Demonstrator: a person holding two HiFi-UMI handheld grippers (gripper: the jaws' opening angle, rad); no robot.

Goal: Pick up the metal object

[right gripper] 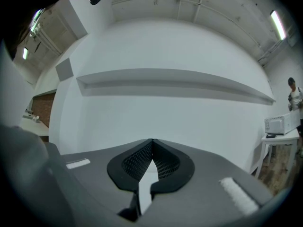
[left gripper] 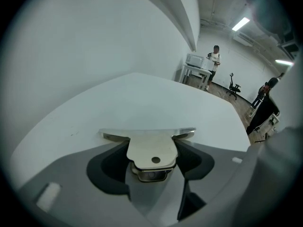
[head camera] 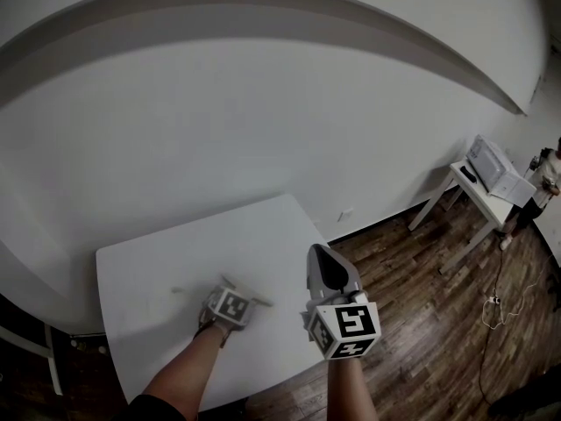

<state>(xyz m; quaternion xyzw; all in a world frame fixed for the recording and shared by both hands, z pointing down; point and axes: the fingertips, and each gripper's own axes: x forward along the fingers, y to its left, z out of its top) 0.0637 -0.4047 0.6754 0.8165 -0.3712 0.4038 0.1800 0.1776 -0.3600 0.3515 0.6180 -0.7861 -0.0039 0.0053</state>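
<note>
We see a white table [head camera: 149, 270] at the lower left of the head view, wood floor [head camera: 412, 253] to its right, and a small side table [head camera: 491, 202] bearing a white appliance [head camera: 489, 160] at the right edge. The metal object [left gripper: 150, 151] lies on the white table, low and central. The left gripper [left gripper: 152, 144] straddles its tab, jaws part-spread, pads seemingly pressing its edges. The right gripper [right gripper: 152, 148] is pressed together, holding nothing.

Dim, grey fisheye views with dark vignetted corners (bright ceiling tubes [left gripper: 241, 23] overhead)
</note>
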